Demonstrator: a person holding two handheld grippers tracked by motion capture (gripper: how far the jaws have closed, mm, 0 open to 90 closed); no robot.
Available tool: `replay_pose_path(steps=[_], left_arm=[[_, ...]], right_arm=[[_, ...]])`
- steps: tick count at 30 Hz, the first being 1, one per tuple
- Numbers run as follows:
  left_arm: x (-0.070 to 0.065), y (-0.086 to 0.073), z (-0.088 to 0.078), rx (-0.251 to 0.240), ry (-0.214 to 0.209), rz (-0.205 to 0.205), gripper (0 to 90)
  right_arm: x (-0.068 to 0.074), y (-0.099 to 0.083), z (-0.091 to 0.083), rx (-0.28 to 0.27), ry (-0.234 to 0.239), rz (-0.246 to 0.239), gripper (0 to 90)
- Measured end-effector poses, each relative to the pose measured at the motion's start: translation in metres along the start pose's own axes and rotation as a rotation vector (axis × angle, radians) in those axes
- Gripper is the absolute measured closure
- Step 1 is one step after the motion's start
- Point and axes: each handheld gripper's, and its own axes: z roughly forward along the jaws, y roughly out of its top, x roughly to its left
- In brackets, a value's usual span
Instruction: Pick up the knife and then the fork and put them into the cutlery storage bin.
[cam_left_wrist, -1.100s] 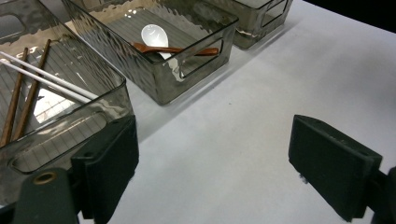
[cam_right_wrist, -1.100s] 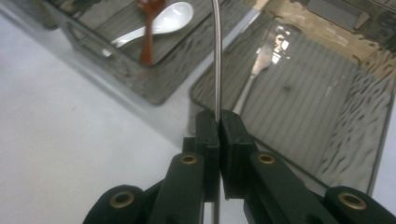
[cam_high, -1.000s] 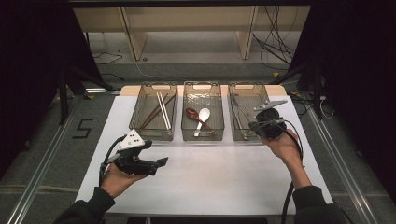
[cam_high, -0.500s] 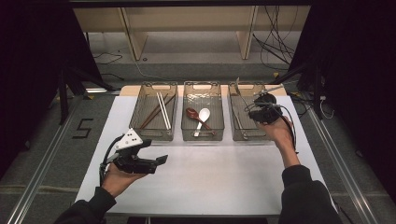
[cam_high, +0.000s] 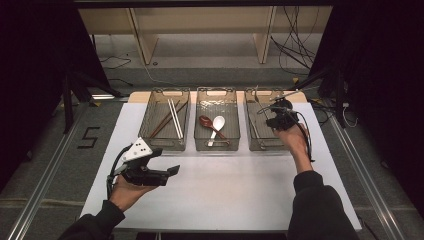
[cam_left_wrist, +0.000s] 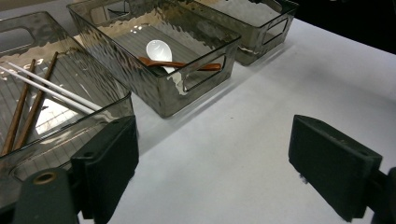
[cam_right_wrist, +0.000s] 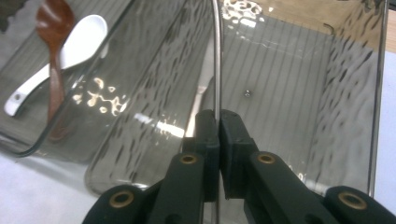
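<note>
Tool R (cam_right_wrist: 218, 122) | clenched on utensil (cam_right_wrist: 215, 56) (thin, metal) | moved over right bin (cam_high: 260, 142)

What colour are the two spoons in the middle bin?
One spoon is white, the other spoon reddish-brown; the right gripper view shows them best.

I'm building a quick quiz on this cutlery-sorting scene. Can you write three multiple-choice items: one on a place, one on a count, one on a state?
1. Where is the white spoon?
A. left bin
B. middle bin
C. on the table

2. How many clear bins stand in the row?
A. two
B. three
C. four

3. How do the left gripper's jaws stand?
A. wide open, empty
B. shut on chopsticks
C. shut on a spoon

Key: 1 B, it lies beside the brown spoon; 2 B, three side by side; 3 A, bare table between the jaws.
</note>
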Motion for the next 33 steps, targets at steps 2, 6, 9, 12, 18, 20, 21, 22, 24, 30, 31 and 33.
replay_pose_path(steps=[2,6,9,12,18,20,21,22,24,30,31,33], left_arm=[[0.0,0.0,0.0,-0.001,0.0,0.003,15.8],[0.0,0.0,-0.001,-0.012,0.005,-0.004,15.8],[0.0,0.0,-0.001,-0.014,0.006,-0.005,15.8],[0.0,0.0,-0.001,-0.006,0.003,0.001,15.8],[0.0,0.0,-0.001,-0.017,0.012,-0.001,15.8],[0.0,0.0,-0.001,-0.015,0.013,0.001,15.8],[0.0,0.0,-0.001,-0.016,0.013,0.001,15.8],[0.0,0.0,-0.001,-0.016,0.013,0.001,15.8],[-0.001,0.0,-0.001,-0.017,0.014,0.0,15.8],[0.0,0.0,-0.001,-0.018,0.01,-0.002,15.8],[0.0,0.0,-0.002,-0.019,0.008,-0.002,15.8],[0.0,0.001,-0.002,-0.021,0.003,0.0,15.8]], right_arm=[[-0.001,0.0,0.001,0.001,-0.002,0.01,87.7],[-0.002,0.0,0.006,0.019,-0.005,0.017,87.7],[-0.002,-0.001,0.008,0.026,-0.008,0.024,87.5],[-0.002,-0.001,0.01,0.035,-0.016,0.033,86.5],[-0.002,-0.002,0.006,0.033,0.031,0.03,73.5],[-0.002,-0.002,0.002,0.015,0.044,0.029,72.0],[-0.002,-0.002,0.0,0.008,0.045,0.025,71.1],[-0.002,-0.003,-0.002,0.002,0.049,0.023,69.5],[-0.001,-0.004,-0.007,-0.011,0.069,0.01,65.9],[0.011,-0.016,-0.023,-0.073,0.114,-0.03,49.3],[0.014,-0.018,-0.026,-0.08,0.124,-0.034,46.1],[0.021,-0.024,-0.034,-0.115,0.149,-0.054,43.6]])
